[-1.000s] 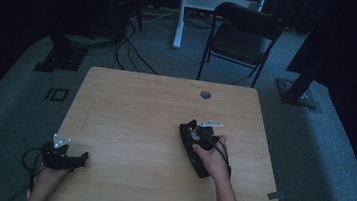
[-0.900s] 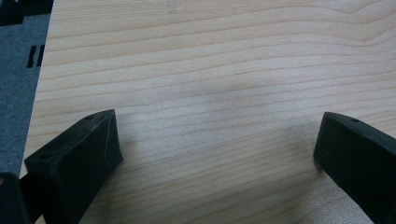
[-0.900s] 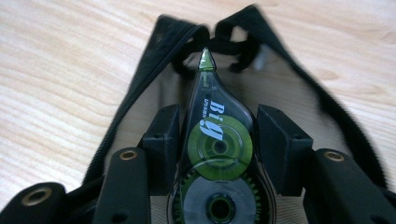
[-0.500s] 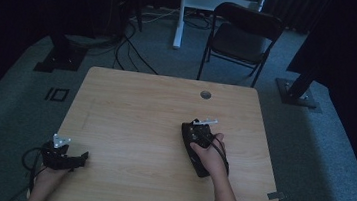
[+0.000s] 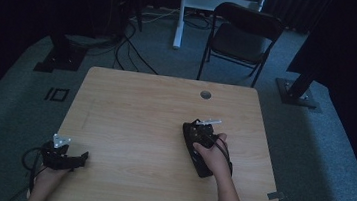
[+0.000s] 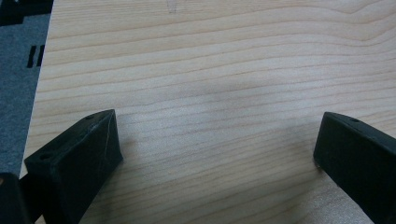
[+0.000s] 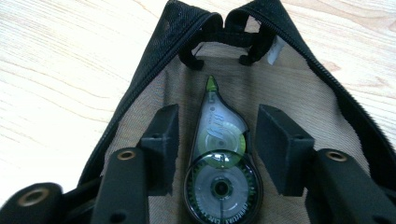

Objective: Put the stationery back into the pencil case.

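A clear correction tape dispenser [image 7: 219,158] with green reels lies inside an open black mesh pouch [image 7: 140,93], tip pointing away from me. My right gripper [image 7: 217,121] is open, one jaw on each side of the dispenser with a narrow gap to it. From above, the right gripper [image 5: 199,132] reaches into the pouch [image 5: 201,167] right of the table's middle, a hand on it. My left gripper [image 5: 79,158] rests at the table's front left edge. It stands wide open over bare wood, nothing between its fingers [image 6: 84,154].
The light wooden table [image 5: 140,111] has a round cable hole [image 5: 206,94] near its far edge. A black folding chair [image 5: 243,37] stands behind it. Cables and stand bases lie on the grey carpet around the table.
The right hand and gripper have shifted only slightly over the pouch. The left gripper has stayed put.
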`<state>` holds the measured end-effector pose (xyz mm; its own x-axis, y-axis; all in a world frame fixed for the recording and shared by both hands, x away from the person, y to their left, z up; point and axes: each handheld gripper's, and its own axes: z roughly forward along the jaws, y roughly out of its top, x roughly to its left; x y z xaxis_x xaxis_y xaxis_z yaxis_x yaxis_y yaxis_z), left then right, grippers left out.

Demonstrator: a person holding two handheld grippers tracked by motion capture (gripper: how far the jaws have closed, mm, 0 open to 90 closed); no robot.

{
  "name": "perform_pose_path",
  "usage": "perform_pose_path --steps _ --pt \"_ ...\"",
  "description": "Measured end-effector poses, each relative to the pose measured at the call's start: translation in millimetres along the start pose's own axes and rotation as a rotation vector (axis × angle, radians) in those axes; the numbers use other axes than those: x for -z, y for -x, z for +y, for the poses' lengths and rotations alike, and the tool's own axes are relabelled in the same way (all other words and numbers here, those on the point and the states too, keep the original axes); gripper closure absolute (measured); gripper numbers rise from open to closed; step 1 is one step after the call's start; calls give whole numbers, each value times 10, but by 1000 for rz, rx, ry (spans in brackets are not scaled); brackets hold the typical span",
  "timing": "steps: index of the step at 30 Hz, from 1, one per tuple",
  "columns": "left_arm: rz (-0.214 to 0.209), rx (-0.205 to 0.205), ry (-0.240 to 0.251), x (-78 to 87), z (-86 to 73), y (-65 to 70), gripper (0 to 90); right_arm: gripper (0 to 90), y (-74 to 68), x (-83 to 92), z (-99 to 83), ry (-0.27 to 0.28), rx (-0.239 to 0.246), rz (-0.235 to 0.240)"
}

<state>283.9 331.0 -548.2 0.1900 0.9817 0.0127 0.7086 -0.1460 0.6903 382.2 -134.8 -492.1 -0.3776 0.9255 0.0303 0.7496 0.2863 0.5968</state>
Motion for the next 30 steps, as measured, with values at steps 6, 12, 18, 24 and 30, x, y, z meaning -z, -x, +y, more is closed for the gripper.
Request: perform_pose_path --steps 6,12,18,24,30 --pt "0 0 0 0 0 0 8 490 25 86 -1 37 -7 15" --pt "0 0 0 0 0 0 8 489 15 221 19 77 5 34" --pt "0 1 0 0 0 0 8 448 37 335 18 107 0 65" --pt "0 0 0 0 0 0 8 425 100 475 -7 159 -17 80" --pt "0 0 0 0 0 0 8 401 178 579 -41 202 -30 92"
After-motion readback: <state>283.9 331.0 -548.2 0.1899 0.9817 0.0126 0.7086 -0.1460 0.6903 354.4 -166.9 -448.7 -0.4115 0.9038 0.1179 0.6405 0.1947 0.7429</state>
